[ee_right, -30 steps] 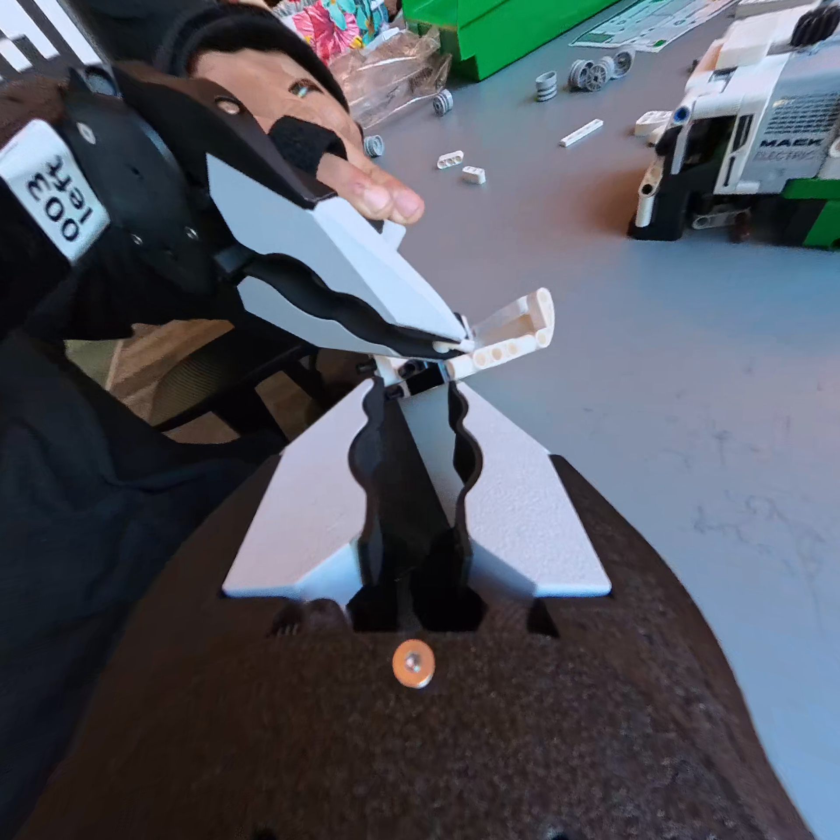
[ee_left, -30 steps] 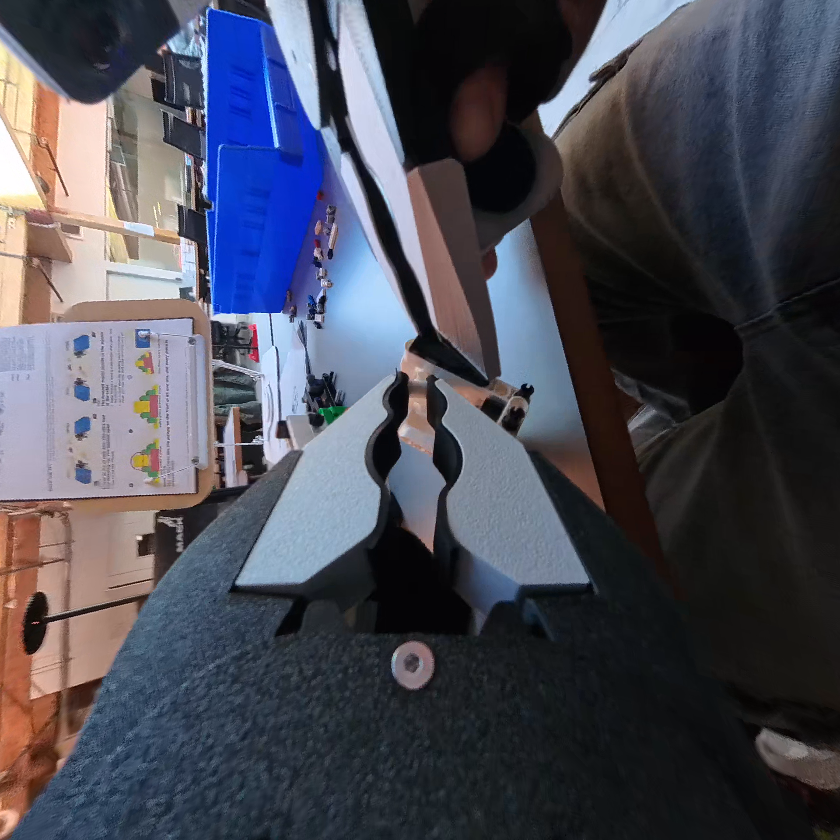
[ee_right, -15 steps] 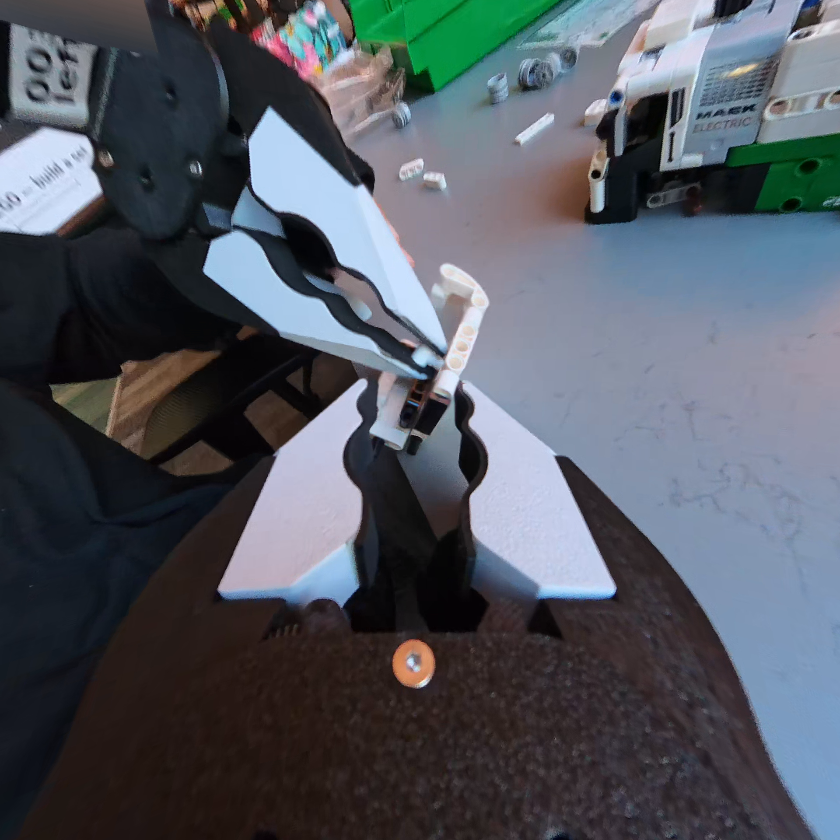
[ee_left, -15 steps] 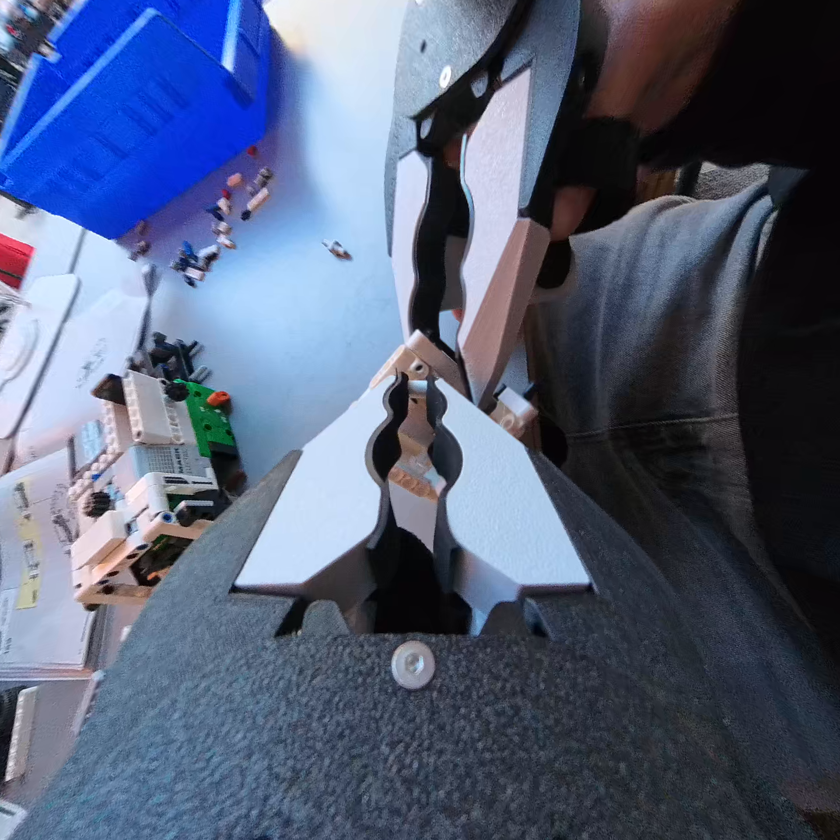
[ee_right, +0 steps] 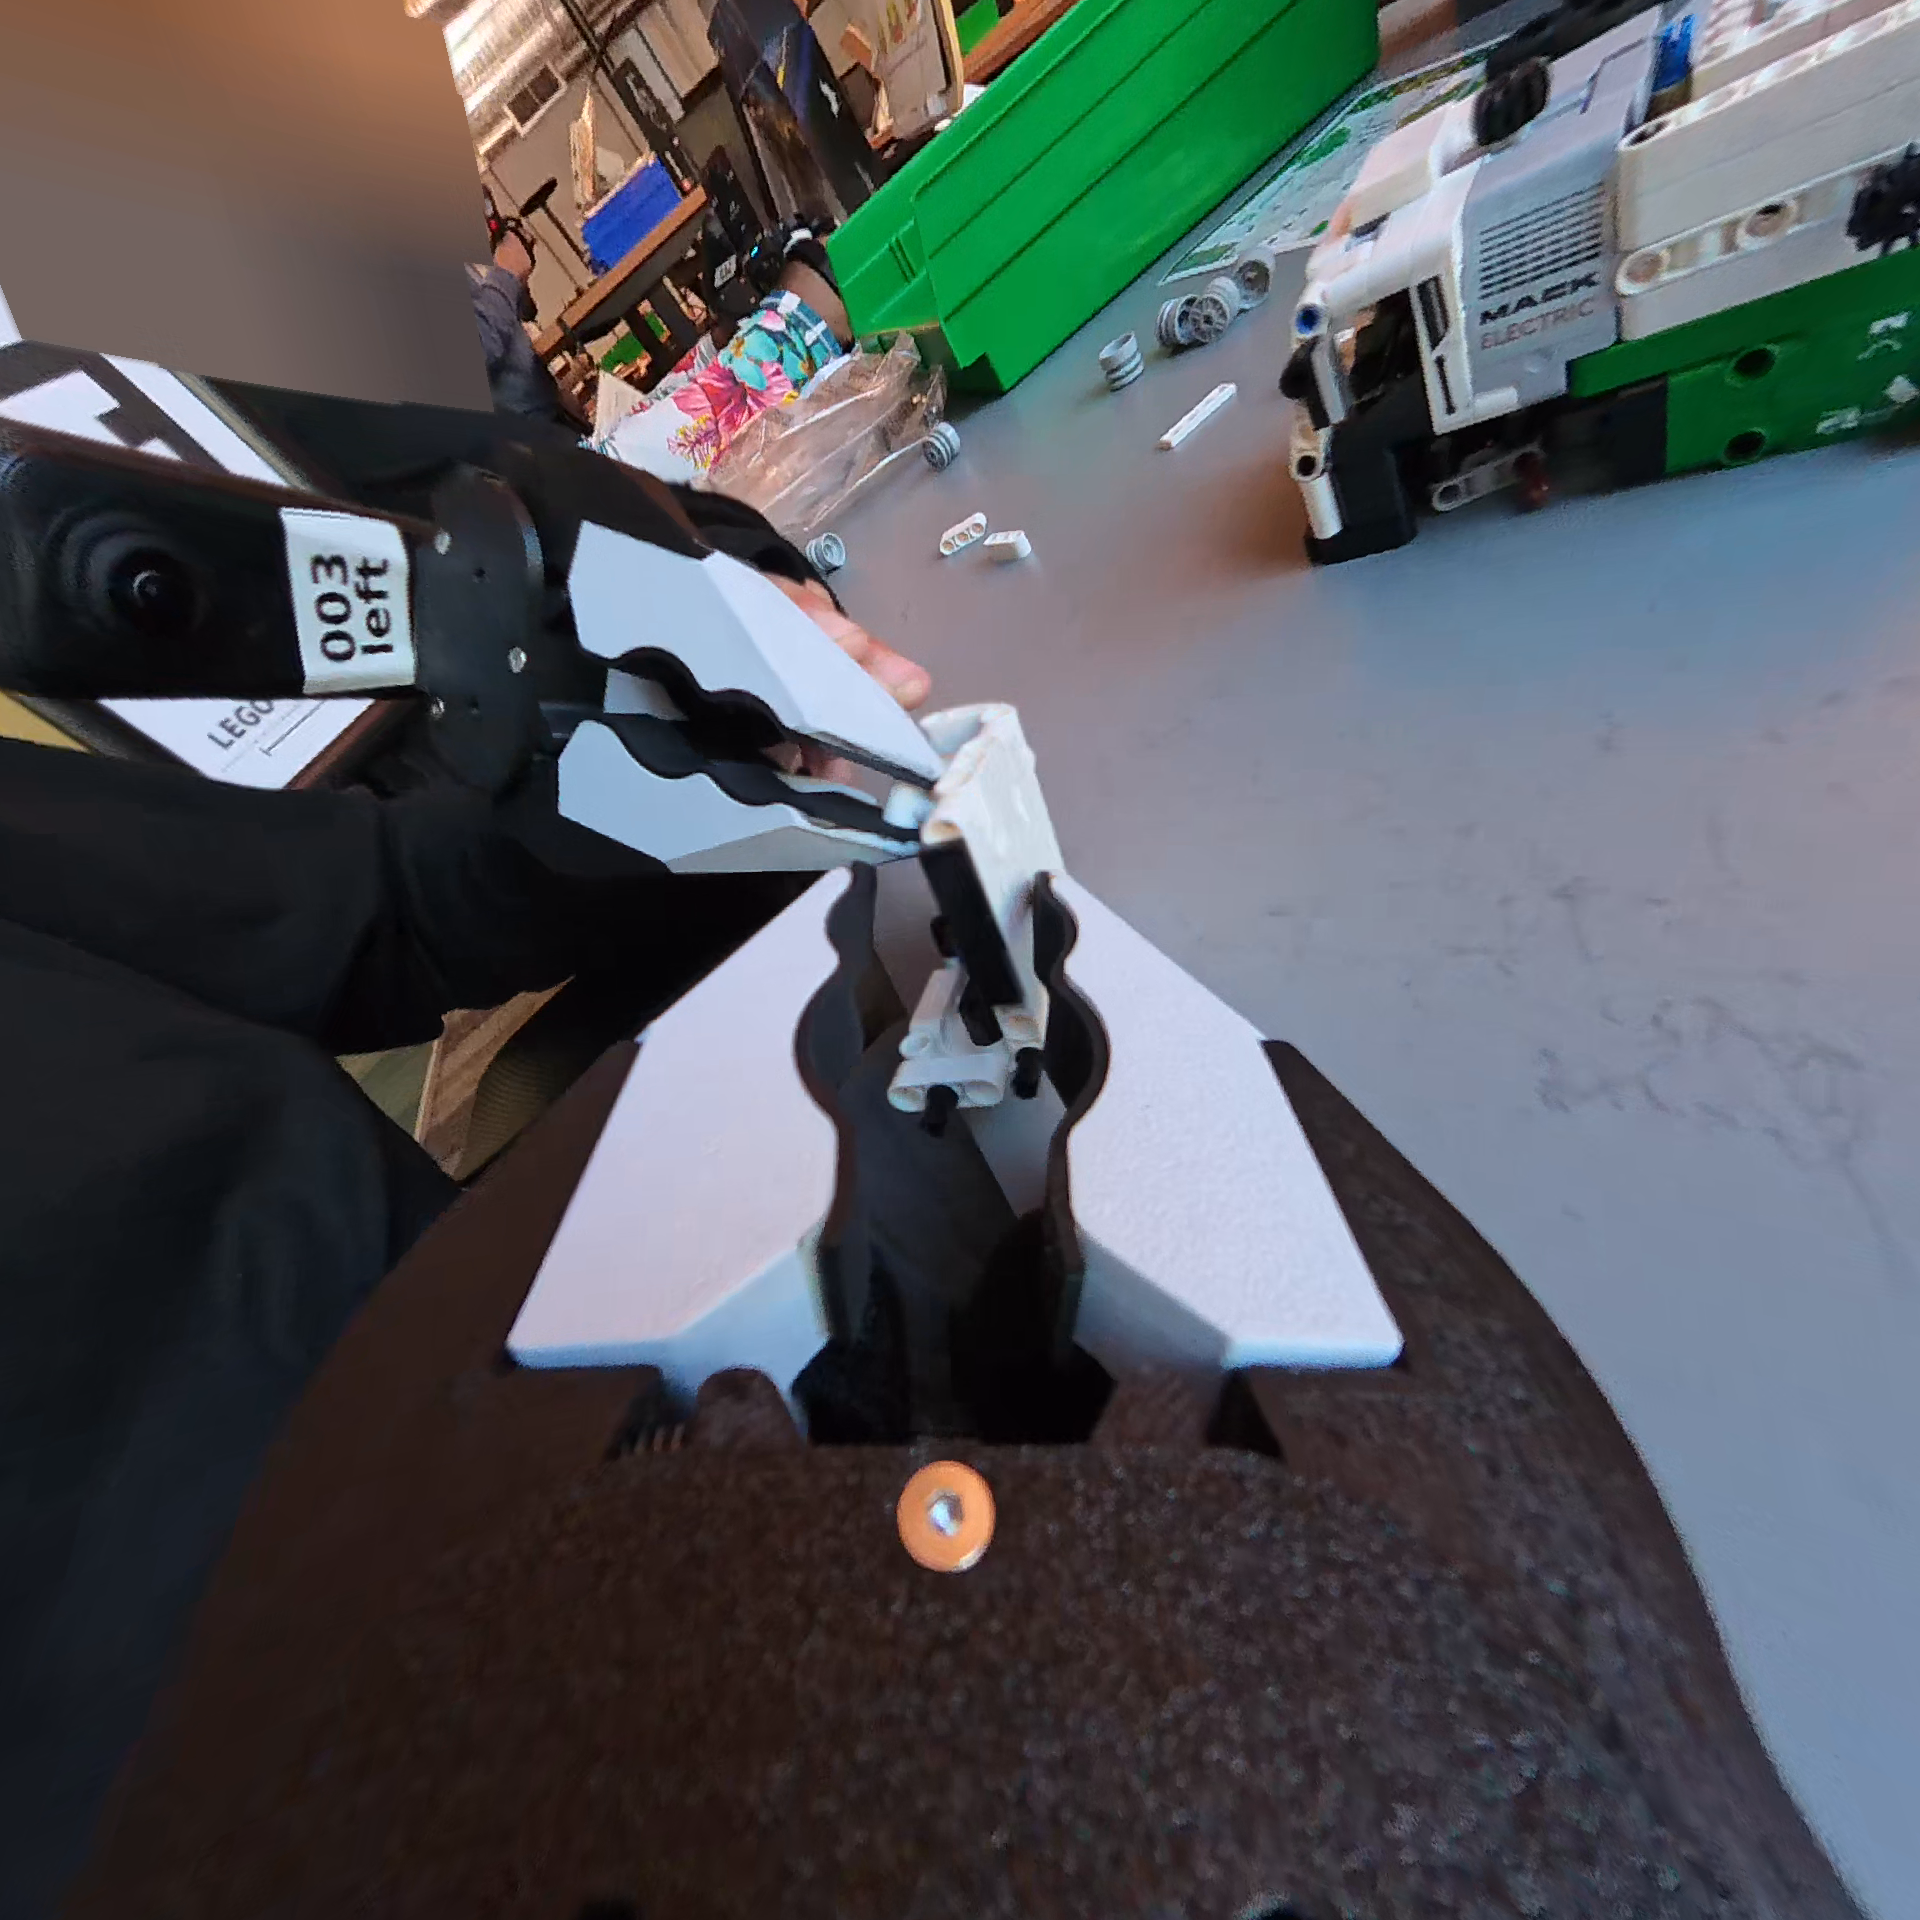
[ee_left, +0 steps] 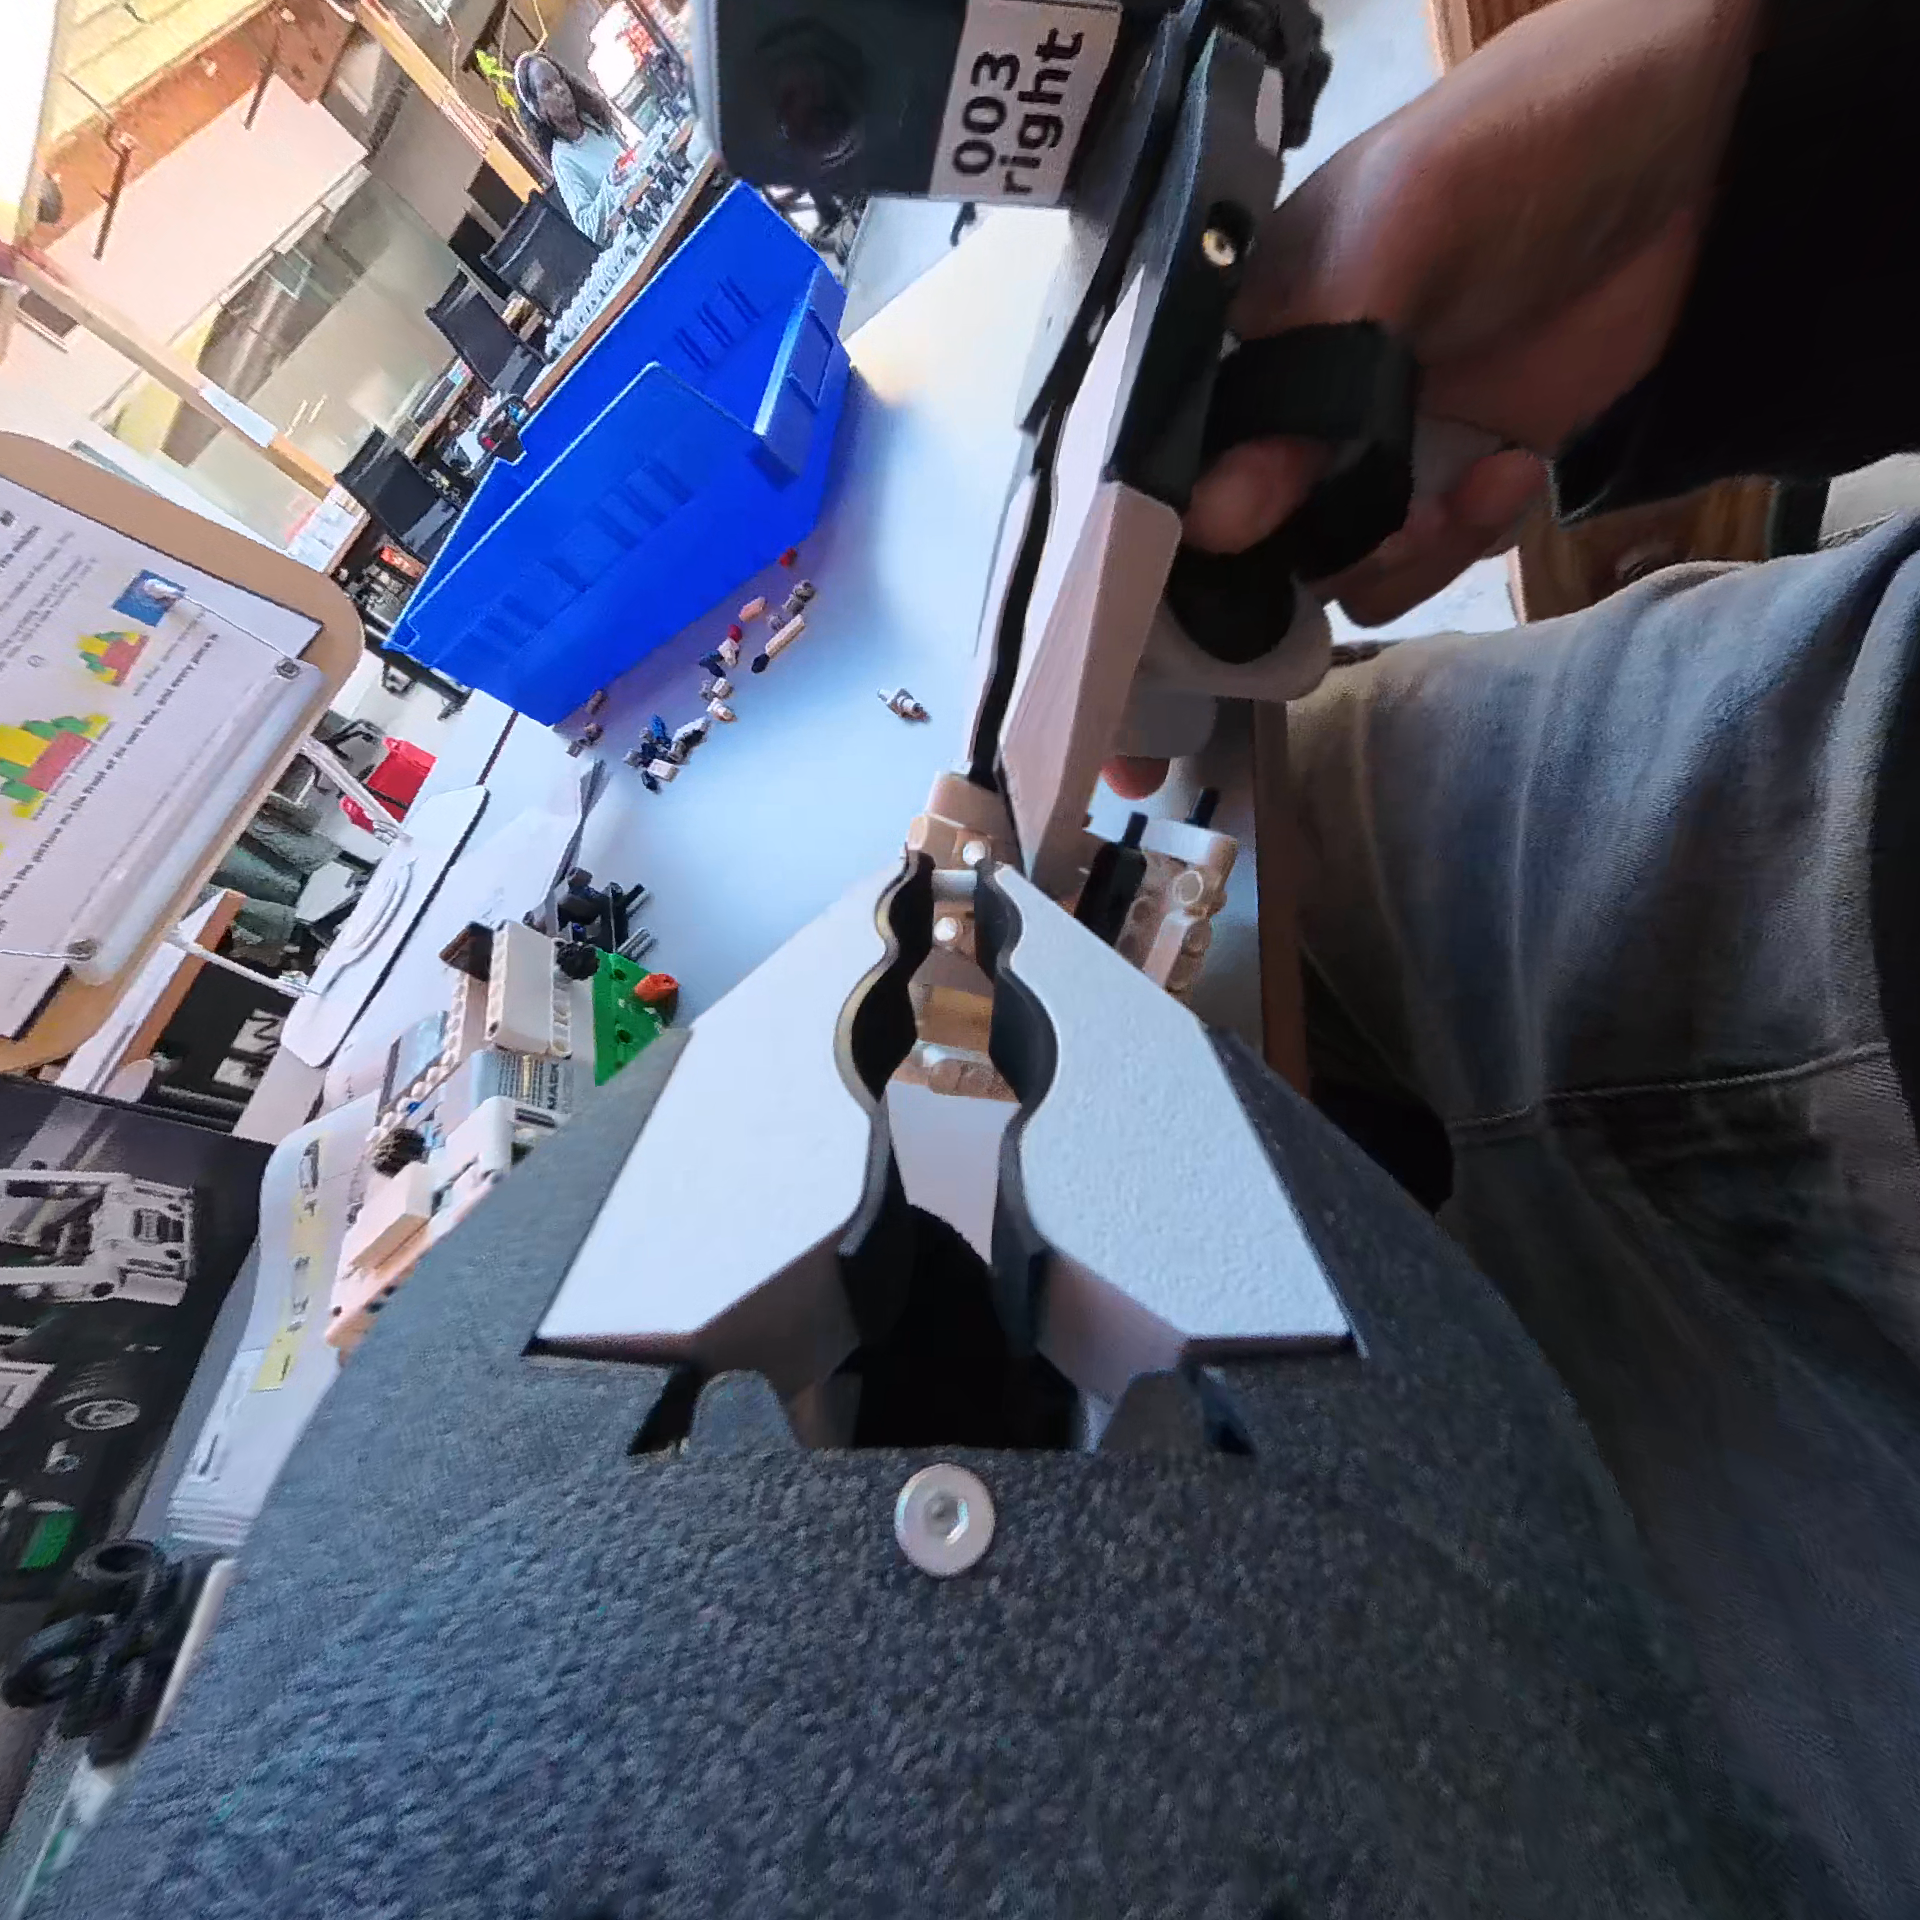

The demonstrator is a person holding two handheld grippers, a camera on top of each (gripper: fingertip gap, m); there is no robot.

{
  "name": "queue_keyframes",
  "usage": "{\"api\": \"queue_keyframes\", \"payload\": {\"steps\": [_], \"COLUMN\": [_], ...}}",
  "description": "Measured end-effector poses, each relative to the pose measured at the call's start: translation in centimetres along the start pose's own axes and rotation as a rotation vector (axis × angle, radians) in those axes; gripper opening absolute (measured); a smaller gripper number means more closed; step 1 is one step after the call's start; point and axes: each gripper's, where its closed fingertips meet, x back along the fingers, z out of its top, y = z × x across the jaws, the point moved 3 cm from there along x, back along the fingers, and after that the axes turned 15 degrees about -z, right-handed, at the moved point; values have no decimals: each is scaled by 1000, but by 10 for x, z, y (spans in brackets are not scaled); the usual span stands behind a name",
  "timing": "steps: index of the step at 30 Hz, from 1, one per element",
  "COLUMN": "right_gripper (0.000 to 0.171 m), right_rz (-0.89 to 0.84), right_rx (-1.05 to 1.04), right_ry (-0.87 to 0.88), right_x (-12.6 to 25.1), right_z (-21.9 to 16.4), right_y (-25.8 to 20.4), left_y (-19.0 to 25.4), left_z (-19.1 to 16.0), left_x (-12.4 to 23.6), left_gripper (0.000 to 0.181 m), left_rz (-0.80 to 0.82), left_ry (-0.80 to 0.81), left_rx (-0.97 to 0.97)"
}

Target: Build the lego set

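Note:
A small white and black Lego sub-assembly [ee_right: 987, 831] is held in the air above the grey table's near edge, between both grippers. My right gripper [ee_right: 948, 883] is shut on its lower part, and the piece leans against the right finger. My left gripper [ee_right: 914, 805] comes in from the left and pinches a white stub at the assembly's upper end. In the left wrist view my left gripper [ee_left: 951, 883] is shut on the white beam [ee_left: 948, 930], with the right gripper [ee_left: 1003, 821] reaching down from above. The partly built white and green truck [ee_right: 1558, 312] stands on the table at the far right.
Green bins [ee_right: 1091, 177], grey wheels [ee_right: 1205, 312], small white beams [ee_right: 982, 538] and plastic bags [ee_right: 810, 436] lie behind. A blue bin [ee_left: 644, 509], several loose parts [ee_left: 717, 675], the instruction booklet [ee_left: 94, 1299] and a clipboard stand [ee_left: 125, 727] show in the left wrist view. A person's leg [ee_left: 1610, 935] is at the table edge. My left and right fingertips are right by each other.
The sub-assembly has turned from lying sideways across the right gripper's tips to standing lengthwise between its fingers. Both grippers have tilted and kept hold of it.

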Motion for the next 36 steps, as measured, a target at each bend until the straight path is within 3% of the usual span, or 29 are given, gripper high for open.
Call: {"api": "queue_keyframes", "payload": {"steps": [2,8,15,23,29,36], "right_gripper": [18,7,7,21,39,40], "right_rz": [-34,-166,-381,-381,-235,-180], "right_rx": [5,107,326,417,377,331], "right_ry": [14,36,143,179,209,203], "right_x": [2,3,-2,1,8,10], "right_z": [2,4,8,5,3,4], "right_y": [6,21,30,25,15,12], "left_y": [1,0,-2,-4,1,9], "left_z": [0,-2,-7,-7,-8,-5], "left_x": [0,-3,-8,-10,-18,-19], "left_gripper": [7,7,6,7,7,6], "left_rz": [1,26,125,128,231,296], "left_ry": [13,9,-62,-16,-111,-195], "left_rx": [6,-9,-48,-13,-255,-599]}}
